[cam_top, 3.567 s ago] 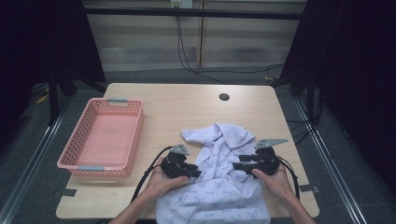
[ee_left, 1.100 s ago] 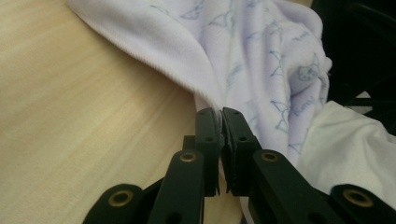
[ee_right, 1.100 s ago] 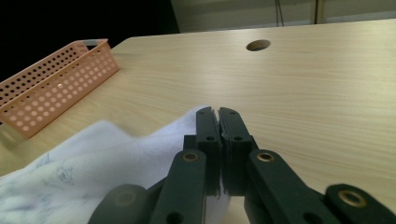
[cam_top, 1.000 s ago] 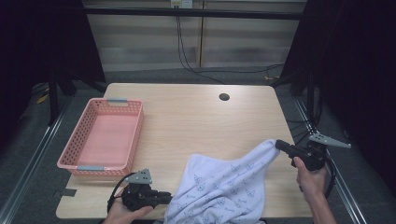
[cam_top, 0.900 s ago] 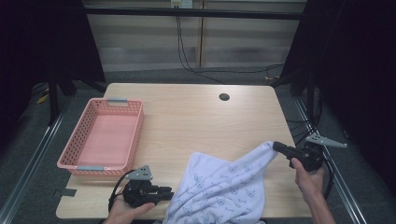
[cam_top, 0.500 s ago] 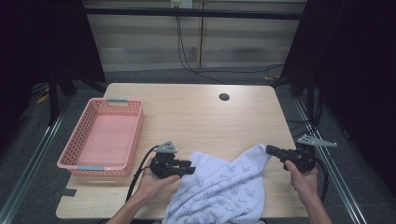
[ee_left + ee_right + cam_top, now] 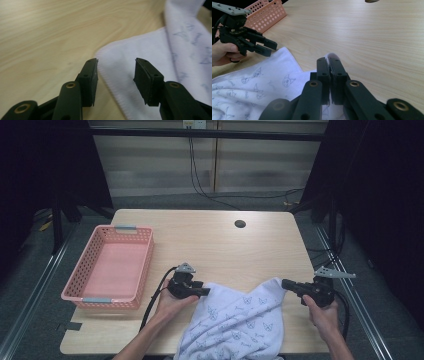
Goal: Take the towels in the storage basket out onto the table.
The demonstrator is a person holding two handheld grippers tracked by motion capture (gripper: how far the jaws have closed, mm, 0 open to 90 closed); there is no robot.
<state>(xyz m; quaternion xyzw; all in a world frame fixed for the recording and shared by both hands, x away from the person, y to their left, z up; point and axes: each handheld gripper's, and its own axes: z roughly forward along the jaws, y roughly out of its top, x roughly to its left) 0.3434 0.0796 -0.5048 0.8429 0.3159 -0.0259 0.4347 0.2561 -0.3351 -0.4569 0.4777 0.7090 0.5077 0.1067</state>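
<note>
So the right gripper [image 7: 286,283] is clamped tight on one corner of the white towel [image 7: 235,322], you can see a bit of hem poking out above the pinched jaws in the right gripper view. The left gripper [image 7: 204,291] has just been opening its jaws and they sit half apart now, with the towel's other corner lying between them on the table [image 7: 210,245], pads not pressing on it. The towel has little cat-face prints and is spread over the near part of the table, hanging off the front edge between the person's forearms. Over on the left there's a pink basket [image 7: 75,292], well apart from the towel.
</note>
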